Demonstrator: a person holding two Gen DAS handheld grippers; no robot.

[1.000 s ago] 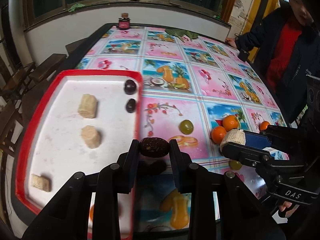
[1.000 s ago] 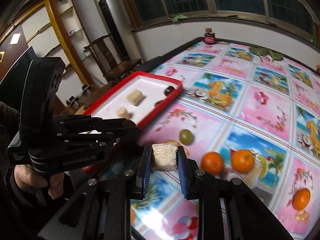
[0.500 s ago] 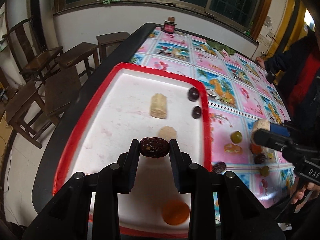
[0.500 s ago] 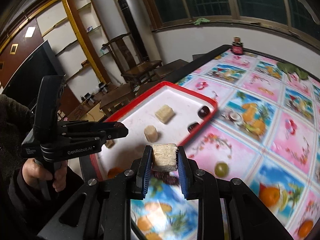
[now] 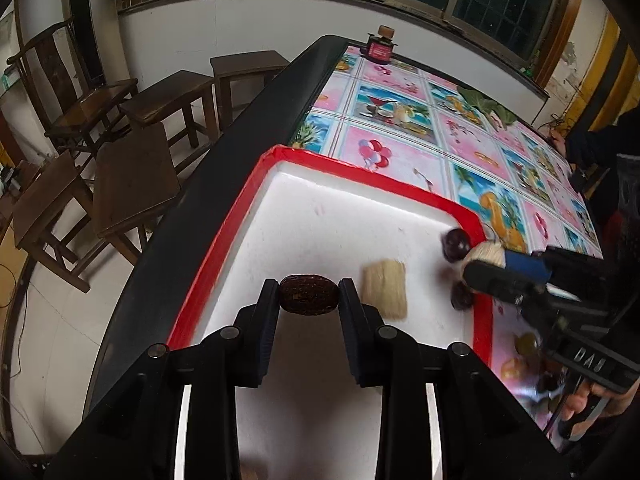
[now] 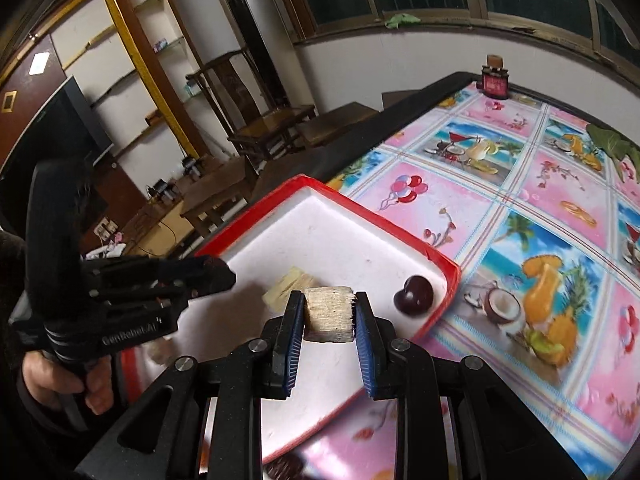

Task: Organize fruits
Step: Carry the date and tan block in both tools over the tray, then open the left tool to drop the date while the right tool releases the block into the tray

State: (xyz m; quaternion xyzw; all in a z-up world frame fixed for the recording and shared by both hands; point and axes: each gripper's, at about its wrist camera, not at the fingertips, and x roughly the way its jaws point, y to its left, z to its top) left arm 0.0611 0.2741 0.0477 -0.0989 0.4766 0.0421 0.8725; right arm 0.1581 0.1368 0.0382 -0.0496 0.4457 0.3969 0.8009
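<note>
My left gripper (image 5: 308, 295) is shut on a wrinkled dark brown date (image 5: 308, 294), held over the white, red-rimmed tray (image 5: 320, 216). My right gripper (image 6: 329, 314) is shut on a pale fibrous cut chunk (image 6: 329, 313), also above the tray (image 6: 340, 240). In the left wrist view the right gripper (image 5: 486, 258) hangs over the tray's right side with the chunk's end (image 5: 484, 255) showing. A matching pale chunk (image 5: 385, 289) lies in the tray beside the date. Dark round fruits (image 5: 456, 243) sit near the tray's right rim; one (image 6: 414, 294) shows in the right wrist view.
The tray rests at the corner of a table with a pink and blue fruit-print cloth (image 5: 460, 144). A small dark jar (image 5: 380, 46) stands at the far edge. Wooden stools and a chair (image 5: 132, 128) stand beyond the table's left side. A person's sleeve (image 5: 600, 144) is at the far right.
Both grippers have moved left from over the tablecloth to above the tray, each keeping its piece. The oranges and the green fruit on the cloth have slid out of view.
</note>
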